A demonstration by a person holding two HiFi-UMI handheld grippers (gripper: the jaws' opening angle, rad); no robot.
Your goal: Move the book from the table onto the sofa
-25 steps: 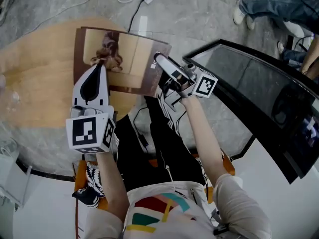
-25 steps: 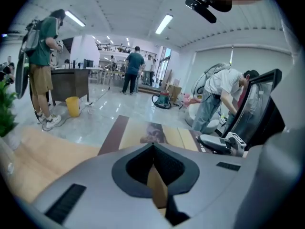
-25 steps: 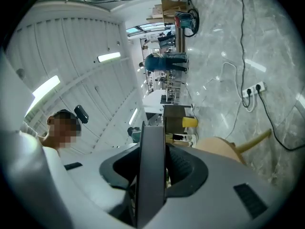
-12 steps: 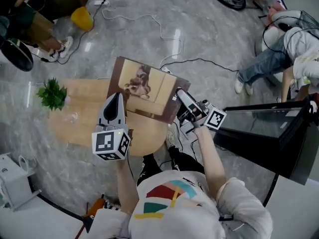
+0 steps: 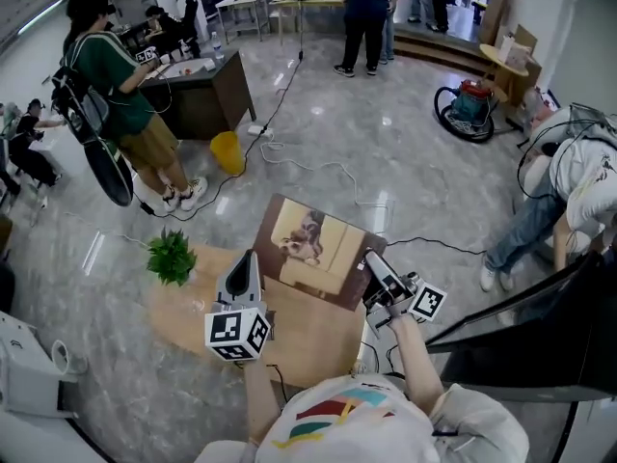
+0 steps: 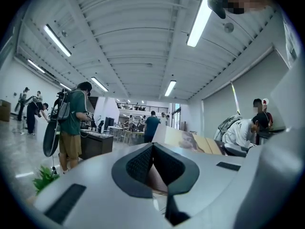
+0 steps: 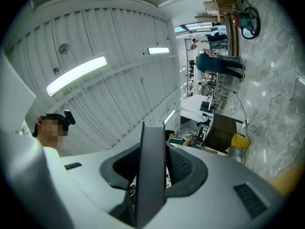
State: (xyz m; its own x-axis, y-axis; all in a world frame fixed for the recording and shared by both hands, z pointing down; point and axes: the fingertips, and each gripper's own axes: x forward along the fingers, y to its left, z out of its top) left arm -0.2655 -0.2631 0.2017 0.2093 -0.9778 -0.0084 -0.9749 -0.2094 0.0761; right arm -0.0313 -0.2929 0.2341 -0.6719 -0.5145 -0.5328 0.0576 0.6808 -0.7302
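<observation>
The book [image 5: 313,247], brown-edged with a picture of an animal on its cover, hangs in the air above the wooden table [image 5: 308,340]. My left gripper [image 5: 249,260] is shut on its near left edge. In the left gripper view the cover [image 6: 193,141] runs off to the right from between that gripper's [image 6: 153,165] closed jaws. My right gripper [image 5: 373,261] is shut on the book's right edge. The right gripper view shows that edge [image 7: 151,151] end-on between the pads of the gripper [image 7: 151,171].
A small green plant [image 5: 172,256] stands on the table's left end. A black glossy panel [image 5: 540,340] lies to the right. On the marble floor are cables [image 5: 318,167], a yellow bin [image 5: 226,150] and a vacuum cleaner [image 5: 470,104]. Several people stand around.
Both grippers have risen with the book, which has left the table. The head view has swung up from the table and now takes in the room.
</observation>
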